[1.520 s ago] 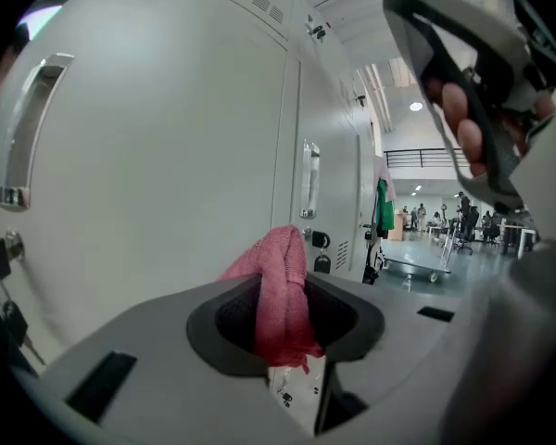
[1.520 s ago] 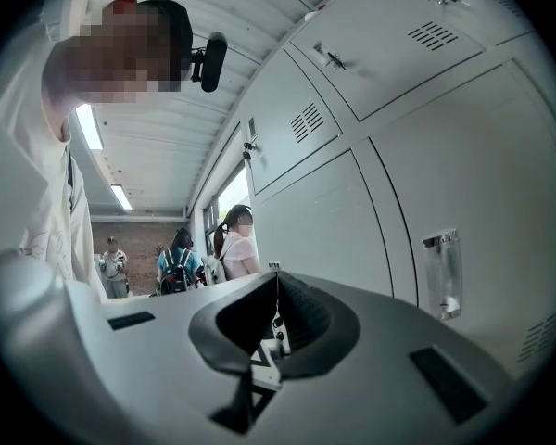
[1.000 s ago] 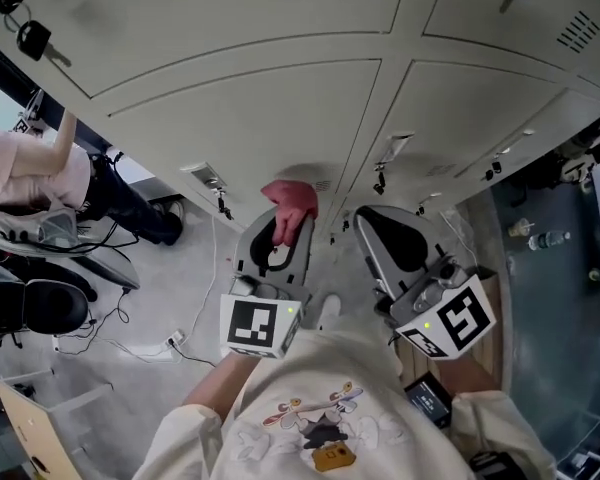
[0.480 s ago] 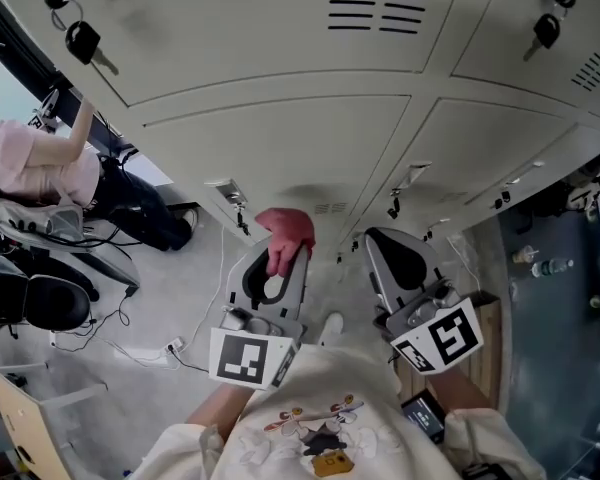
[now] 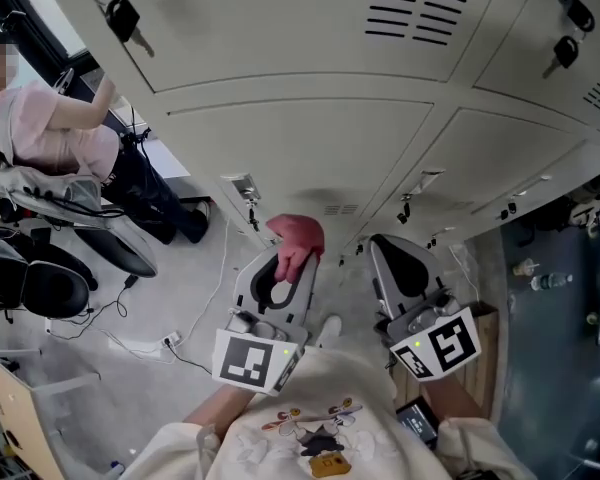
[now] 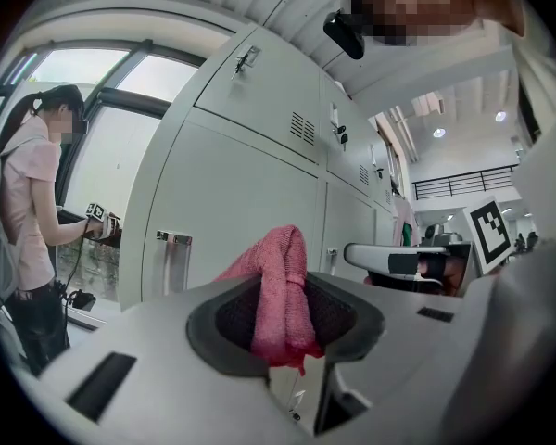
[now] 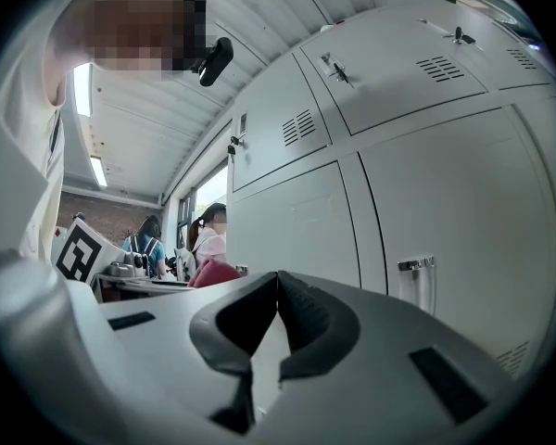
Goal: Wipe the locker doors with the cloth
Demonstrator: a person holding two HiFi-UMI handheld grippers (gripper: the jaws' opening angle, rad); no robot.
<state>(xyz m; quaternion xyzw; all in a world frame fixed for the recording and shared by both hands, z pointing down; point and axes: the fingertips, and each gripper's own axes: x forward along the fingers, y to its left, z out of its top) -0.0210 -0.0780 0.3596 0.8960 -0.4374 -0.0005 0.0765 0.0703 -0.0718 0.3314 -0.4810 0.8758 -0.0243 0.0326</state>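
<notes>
A pink cloth point(image 6: 280, 290) is pinched between the closed fingers point(image 6: 352, 318) of the left gripper point(image 5: 292, 266), its bunched end close to the lower locker door point(image 5: 300, 148); contact cannot be told. The right gripper point(image 5: 402, 268) is carried beside it, fingers point(image 7: 246, 318) pressed together on nothing. With so little cloth gripped, it could be dragged free against the metal, or snagged on the door handle point(image 5: 242, 186) and, further up, the hanging keys point(image 5: 130, 18).
</notes>
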